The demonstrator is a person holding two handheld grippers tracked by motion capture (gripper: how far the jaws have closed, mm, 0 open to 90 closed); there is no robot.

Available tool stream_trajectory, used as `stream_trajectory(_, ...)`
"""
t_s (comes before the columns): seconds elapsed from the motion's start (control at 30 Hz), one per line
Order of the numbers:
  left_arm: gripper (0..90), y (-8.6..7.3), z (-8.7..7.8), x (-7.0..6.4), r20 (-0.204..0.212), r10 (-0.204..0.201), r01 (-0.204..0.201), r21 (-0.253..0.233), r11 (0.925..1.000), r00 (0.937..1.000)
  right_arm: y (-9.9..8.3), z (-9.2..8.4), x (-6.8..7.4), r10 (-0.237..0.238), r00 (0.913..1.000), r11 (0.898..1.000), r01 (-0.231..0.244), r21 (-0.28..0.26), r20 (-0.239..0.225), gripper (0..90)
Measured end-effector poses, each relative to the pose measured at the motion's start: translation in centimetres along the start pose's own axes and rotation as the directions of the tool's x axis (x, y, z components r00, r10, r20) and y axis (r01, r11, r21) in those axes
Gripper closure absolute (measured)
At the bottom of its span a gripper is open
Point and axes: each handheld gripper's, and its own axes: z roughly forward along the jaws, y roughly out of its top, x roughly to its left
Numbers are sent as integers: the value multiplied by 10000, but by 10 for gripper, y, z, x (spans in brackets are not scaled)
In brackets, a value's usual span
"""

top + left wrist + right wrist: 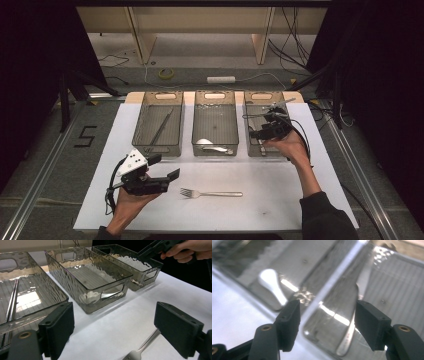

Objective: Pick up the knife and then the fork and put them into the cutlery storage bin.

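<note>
A metal fork (210,193) lies on the white sheet (280,200), tines to the left. My left gripper (164,166) hovers just left of it, jaws open and empty; the fork's tines (136,354) show low between its pads in the left gripper view. Over the front of the right bin (265,97), my right gripper (259,127) is open with nothing between its pads (367,325). Beneath it a knife (348,340) lies on that bin's floor. The middle bin (215,97) holds a spoon (212,146), which is also in the right gripper view (270,282).
Three smoked clear bins stand in a row at the back of the sheet. The left bin (159,97) holds long thin metal tongs or chopsticks (161,127). Cables, a tape roll (166,73) and table legs lie beyond the table's far edge.
</note>
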Motion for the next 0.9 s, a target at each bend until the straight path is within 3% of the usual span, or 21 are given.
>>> stream_trajectory(0.17, 162, 0, 0, 0, -2, 34, -34, 36, 10000, 10000, -5, -11, 16, -546, 9981, 9979, 536, -352, -279, 360)
stream_trajectory(0.33, 162, 0, 0, 0, -15, -14, 14, 7, 10000, 10000, -14, -18, 31, -821, 9951, 9929, 769, -904, -556, 347)
stream_trajectory(0.47, 162, 0, -1, 0, 8, 61, -61, 38, 10000, 10000, -17, -23, 43, -1350, 9879, 9871, 1274, -965, -764, 332)
stream_trajectory(0.63, 162, 0, 0, 0, 15, 76, -76, 47, 10000, 10000, -18, -26, 64, -2127, 9717, 9760, 2061, -707, -1028, 310)
stream_trajectory(0.9, 162, 0, 0, 0, 8, 26, -26, -5, 10000, 10000, -19, -21, 99, -3166, 9331, 9483, 3153, -354, -1708, 304)
